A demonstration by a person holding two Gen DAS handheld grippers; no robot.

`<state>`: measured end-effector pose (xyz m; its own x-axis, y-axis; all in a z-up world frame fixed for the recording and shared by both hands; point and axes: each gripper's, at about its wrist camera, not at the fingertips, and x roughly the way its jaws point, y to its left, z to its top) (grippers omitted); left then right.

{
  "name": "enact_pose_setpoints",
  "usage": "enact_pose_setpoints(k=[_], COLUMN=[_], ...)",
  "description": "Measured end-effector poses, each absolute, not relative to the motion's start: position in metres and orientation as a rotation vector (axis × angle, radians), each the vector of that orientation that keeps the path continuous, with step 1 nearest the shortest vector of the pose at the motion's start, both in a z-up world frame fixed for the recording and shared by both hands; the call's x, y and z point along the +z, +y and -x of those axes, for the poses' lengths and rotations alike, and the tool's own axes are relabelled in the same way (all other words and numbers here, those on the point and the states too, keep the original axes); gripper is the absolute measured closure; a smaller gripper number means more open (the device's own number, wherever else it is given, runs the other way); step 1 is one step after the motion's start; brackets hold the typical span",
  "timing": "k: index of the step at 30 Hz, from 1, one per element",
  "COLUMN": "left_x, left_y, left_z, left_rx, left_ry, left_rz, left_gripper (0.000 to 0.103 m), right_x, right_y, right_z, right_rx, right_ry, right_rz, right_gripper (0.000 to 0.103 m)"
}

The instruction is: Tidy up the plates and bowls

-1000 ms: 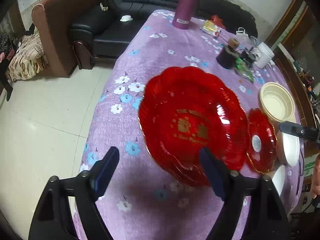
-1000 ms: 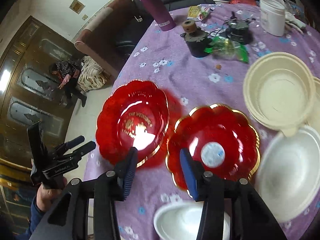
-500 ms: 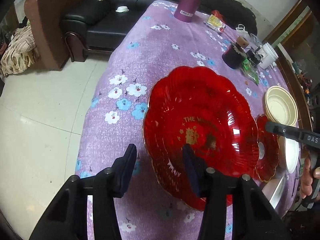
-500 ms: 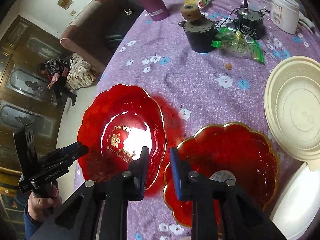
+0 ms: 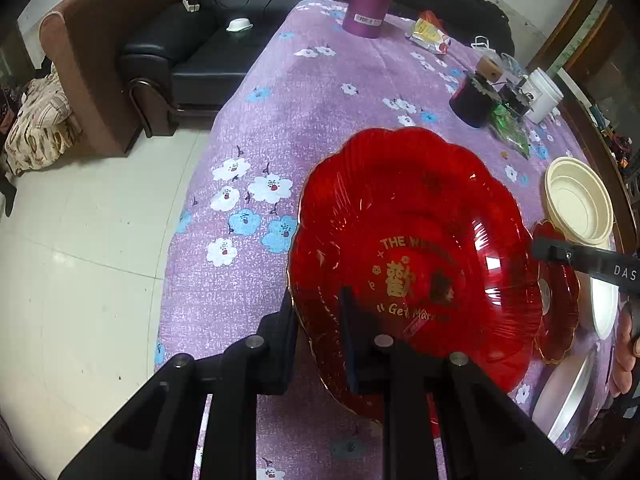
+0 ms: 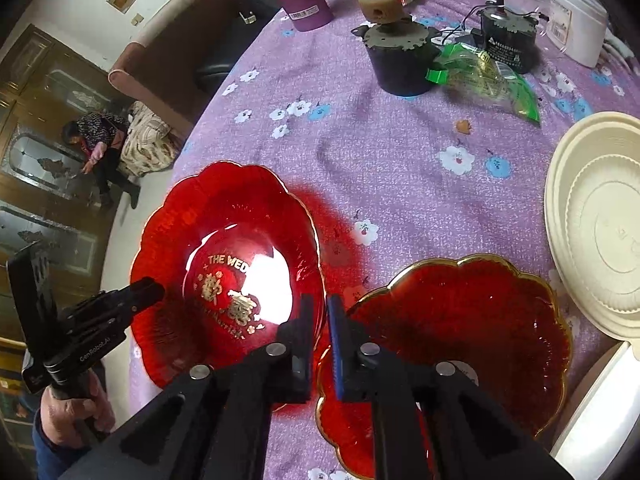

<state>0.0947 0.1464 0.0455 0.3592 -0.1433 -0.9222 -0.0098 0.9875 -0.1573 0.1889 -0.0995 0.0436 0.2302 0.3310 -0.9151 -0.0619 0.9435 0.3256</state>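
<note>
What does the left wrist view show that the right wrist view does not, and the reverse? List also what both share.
Left wrist only: a small white bowl on the black sofa, and a close look at the left gripper, just closed on the large red plate at its rim.
Right wrist only: a person seated on the floor, and a close look at the right gripper, just closed at the small red plate.
Both: the two red plates, the purple bottle, the cream bowl, the floral tablecloth.

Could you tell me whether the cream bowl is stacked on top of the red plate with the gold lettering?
No, the cream bowl sits on the purple tablecloth well apart from the lettered red plate, which holds nothing.
</note>
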Motion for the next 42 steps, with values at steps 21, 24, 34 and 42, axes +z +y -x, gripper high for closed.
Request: enact_pose_setpoints(k=[21,24,34,42], left_x=[0.062,0.063,0.068,0.066], left_y=[0.15,0.152,0.151,0.152], left_z=[-0.058,-0.044,0.007,0.049], left_rx=[-0.04,-0.033,0.008,0.047], left_ry=[1.168,1.165,1.148,1.144], left_rz=[0.137,0.147,0.161,0.193], left_gripper=[0.084,0.084,0.084,0.084], right_x=[0.058,0.06,0.059,0.058], right_y=[-0.094,-0.092,-0.085,-0.077], right_z=[-0.157,-0.149,-0.116,-0.086], right_rx=[0.309,0.324,0.379,0.435], right_ry=[1.294,1.294,1.307,1.328], right_rz=[-0.269,-0.276,-0.279,-0.273], right_gripper=[0.097,0.097,0.097,0.097])
